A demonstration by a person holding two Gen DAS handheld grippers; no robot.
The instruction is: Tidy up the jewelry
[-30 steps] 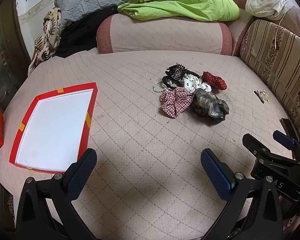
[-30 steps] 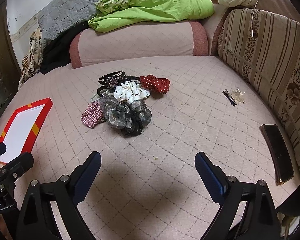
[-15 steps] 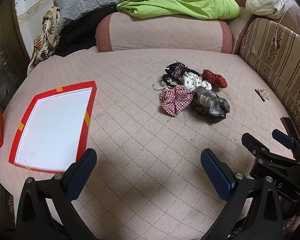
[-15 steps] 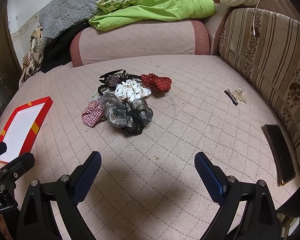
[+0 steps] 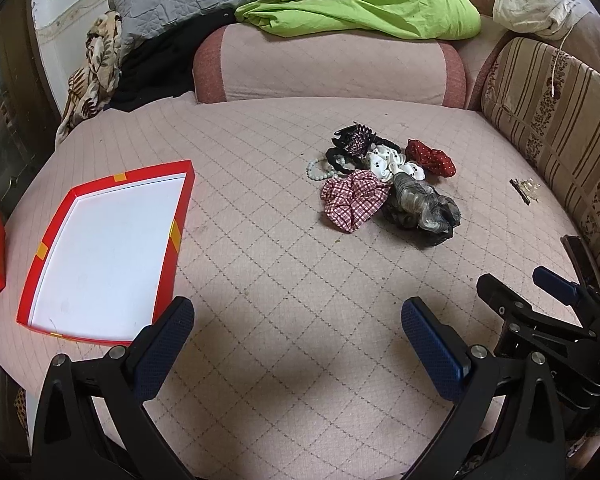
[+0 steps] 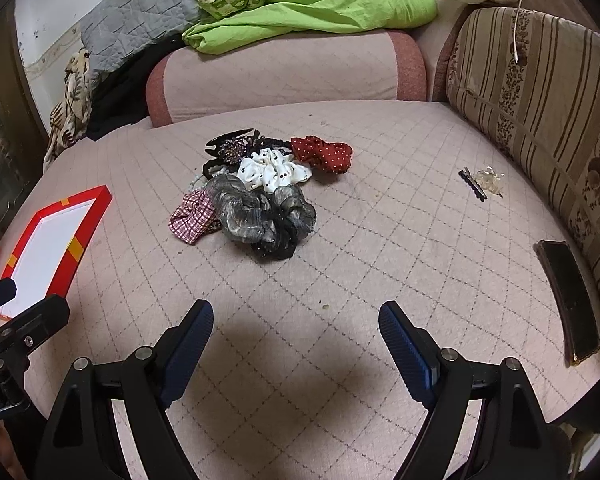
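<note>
While both grippers hang low over the pink quilted bed [image 5: 260, 248], each one is spread wide with nothing between its blue pads. The left gripper [image 5: 298, 334] is near the flat red box with a white inside [image 5: 100, 252], which lies on the bed to its left. The right gripper [image 6: 296, 330] points at the little heap of hair things in the middle of the bed.

That heap has a shiny grey ruffled scrunchie [image 6: 260, 210] at the front, touching a red and white checked scrunchie [image 6: 192, 216] on its left. Behind them lie a white scrunchie with black dots [image 6: 272, 170], a red scrunchie with white dots [image 6: 320, 152] and a black claw clip [image 6: 230, 146]. A pale bead bracelet [image 5: 318, 170] peeks out on the far left of the heap.

Well apart, near the striped brown cushion [image 6: 540, 92], lie a thin black hair pin [image 6: 473, 184] and a small clear clip [image 6: 489, 178]. A dark phone [image 6: 568, 300] rests by the right edge. A bright green blanket [image 6: 312, 4] sits on the pink bolster [image 6: 284, 76] at the back.
</note>
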